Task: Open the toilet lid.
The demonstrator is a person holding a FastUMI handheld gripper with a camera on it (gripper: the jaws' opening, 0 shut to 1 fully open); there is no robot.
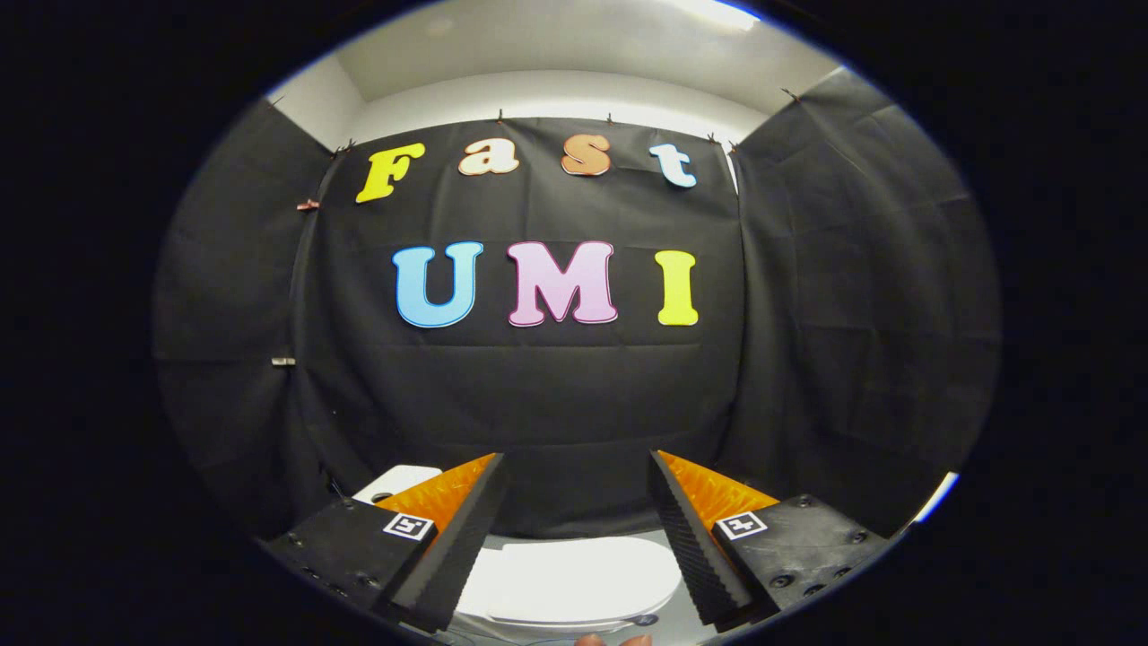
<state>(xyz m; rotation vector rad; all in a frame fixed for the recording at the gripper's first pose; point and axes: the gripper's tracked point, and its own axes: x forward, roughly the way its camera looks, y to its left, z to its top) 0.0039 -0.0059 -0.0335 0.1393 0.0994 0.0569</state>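
The white toilet lid [583,579] lies flat and closed, low down and beyond my fingers, seen through the gap between them. My gripper [578,467] is open, held well above and short of the lid. Its two black ribbed fingers [686,529] with orange backs stand wide apart with nothing between them. Fingertips of a person [614,641] peek in just below the lid.
Black cloth walls surround the booth at the back and both sides. A small white object [399,482] sits behind the left finger, beside the toilet. White wall and ceiling show above the cloth.
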